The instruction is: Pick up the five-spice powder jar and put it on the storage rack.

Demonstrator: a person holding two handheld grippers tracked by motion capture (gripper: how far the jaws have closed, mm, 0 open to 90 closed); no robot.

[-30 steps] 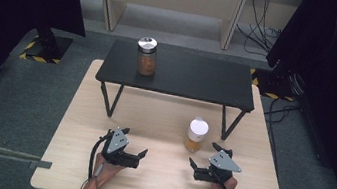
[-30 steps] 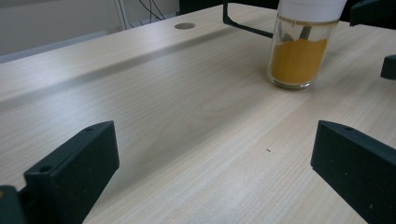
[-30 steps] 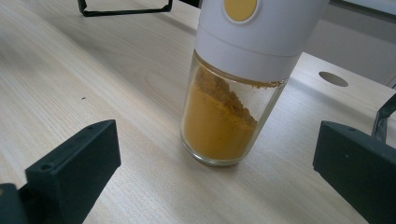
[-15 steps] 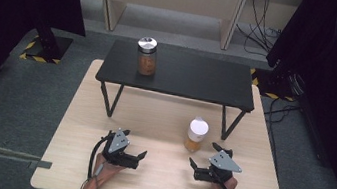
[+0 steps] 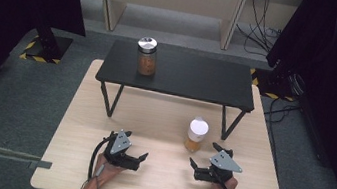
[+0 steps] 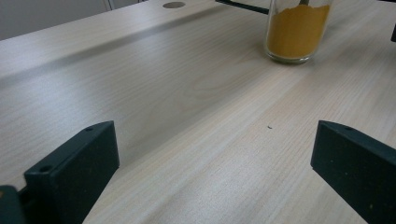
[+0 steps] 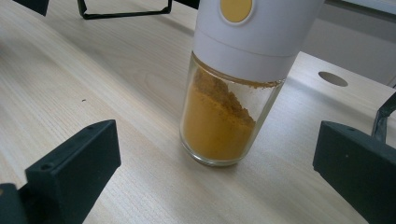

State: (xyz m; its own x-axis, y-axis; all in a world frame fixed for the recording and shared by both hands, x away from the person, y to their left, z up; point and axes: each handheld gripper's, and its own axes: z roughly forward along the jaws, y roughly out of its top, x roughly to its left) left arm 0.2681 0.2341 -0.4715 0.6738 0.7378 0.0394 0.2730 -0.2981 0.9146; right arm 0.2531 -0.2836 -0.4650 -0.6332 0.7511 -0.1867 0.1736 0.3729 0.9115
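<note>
Both grippers rest on the wooden table (image 5: 80, 127), jaws spread, holding nothing.

The white-capped spice jar (image 5: 196, 135) of yellow-orange powder stands upright on the table, just ahead of the right gripper (image 5: 202, 170) and beside the front right leg of the black stand (image 5: 194, 78). The left gripper (image 5: 139, 160) lies well apart from that jar. A silver-lidded jar (image 5: 146, 57) stands on top of the stand.

A spice jar (image 7: 233, 93) of yellow powder stands upright on the table (image 7: 93, 84), ahead between the spread jaws
</note>
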